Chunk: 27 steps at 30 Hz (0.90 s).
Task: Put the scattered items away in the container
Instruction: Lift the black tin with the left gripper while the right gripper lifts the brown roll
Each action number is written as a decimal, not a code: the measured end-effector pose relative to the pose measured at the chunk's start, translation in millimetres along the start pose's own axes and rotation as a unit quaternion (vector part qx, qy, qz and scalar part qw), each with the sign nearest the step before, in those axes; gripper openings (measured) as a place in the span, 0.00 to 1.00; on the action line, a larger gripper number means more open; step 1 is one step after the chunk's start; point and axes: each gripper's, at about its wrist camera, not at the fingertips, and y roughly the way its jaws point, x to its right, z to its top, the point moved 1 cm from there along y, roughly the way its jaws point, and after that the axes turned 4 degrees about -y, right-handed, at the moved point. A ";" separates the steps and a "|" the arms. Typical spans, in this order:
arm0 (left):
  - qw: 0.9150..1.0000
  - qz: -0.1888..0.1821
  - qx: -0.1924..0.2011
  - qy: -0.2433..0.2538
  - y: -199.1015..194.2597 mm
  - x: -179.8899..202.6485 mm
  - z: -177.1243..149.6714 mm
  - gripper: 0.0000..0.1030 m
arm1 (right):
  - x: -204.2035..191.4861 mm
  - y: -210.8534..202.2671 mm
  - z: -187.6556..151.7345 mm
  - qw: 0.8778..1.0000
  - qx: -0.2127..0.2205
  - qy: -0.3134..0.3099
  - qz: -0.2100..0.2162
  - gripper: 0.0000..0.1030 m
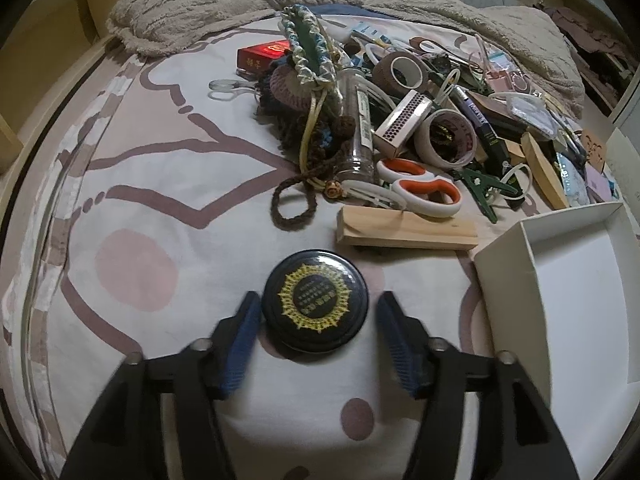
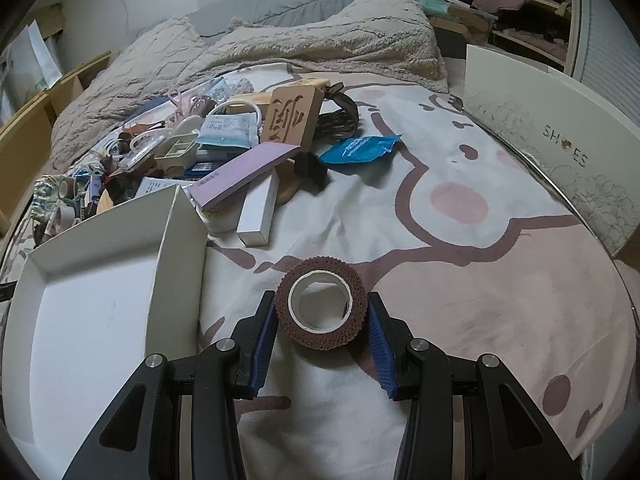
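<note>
A round black tin (image 1: 315,300) with a gold sunburst lid lies on the bed sheet between the blue pads of my left gripper (image 1: 318,308), which is open; a gap shows on its right side. My right gripper (image 2: 321,308) has its blue pads against both sides of a brown tape roll (image 2: 321,307) standing on the sheet. The white open box (image 1: 560,280) lies right of the left gripper and left of the right gripper (image 2: 100,300); nothing shows inside it. A pile of scattered items (image 1: 400,112) lies behind.
A wooden block (image 1: 406,230), orange-handled scissors (image 1: 424,188) and a matchbox (image 1: 402,122) lie past the tin. A purple box (image 2: 244,176), a white box (image 2: 258,210) and a blue packet (image 2: 358,150) lie past the roll. A shoe-box lid (image 2: 552,136) stands right. A beige blanket (image 2: 280,40) lies behind.
</note>
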 end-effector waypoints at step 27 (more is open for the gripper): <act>0.999 0.006 -0.003 -0.044 -6.3 -17.1 -2.0 0.52 | -15.0 -57.6 20.8 0.997 0.070 0.017 0.033 0.43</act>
